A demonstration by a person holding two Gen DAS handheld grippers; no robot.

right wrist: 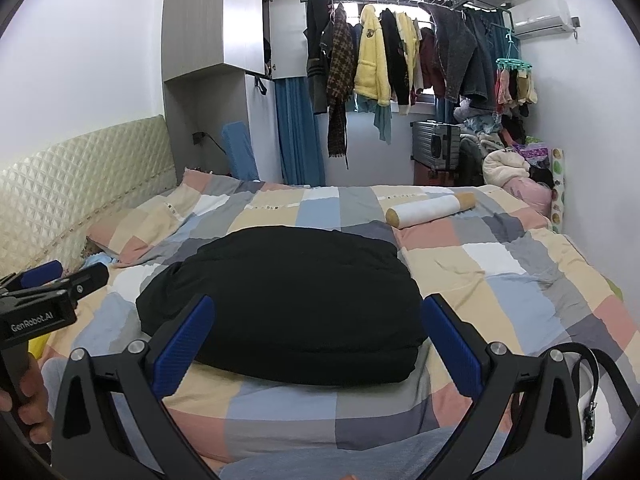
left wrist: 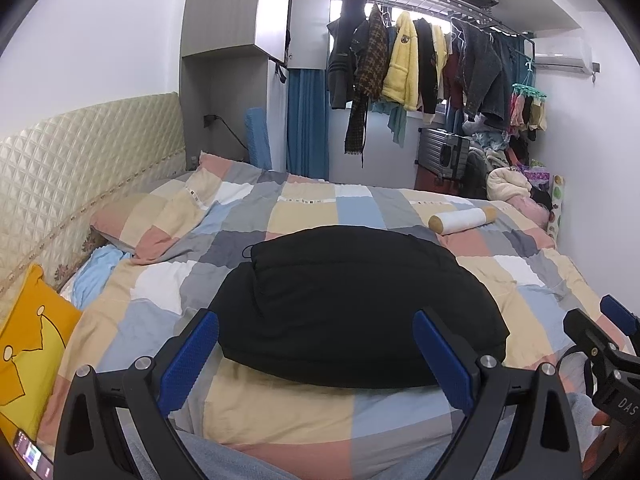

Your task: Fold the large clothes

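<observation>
Where checked quilt (left wrist: pixel 320 208) covers bed — folded black garment (left wrist: pixel 352 304), hanging clothes (left wrist: pixel 420 64) beyond.

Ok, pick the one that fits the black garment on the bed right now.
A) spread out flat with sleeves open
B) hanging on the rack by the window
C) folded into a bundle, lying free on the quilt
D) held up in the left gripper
C: the black garment lies as a compact folded bundle on the checked quilt, with the left gripper and right gripper both open and not touching it.
</observation>
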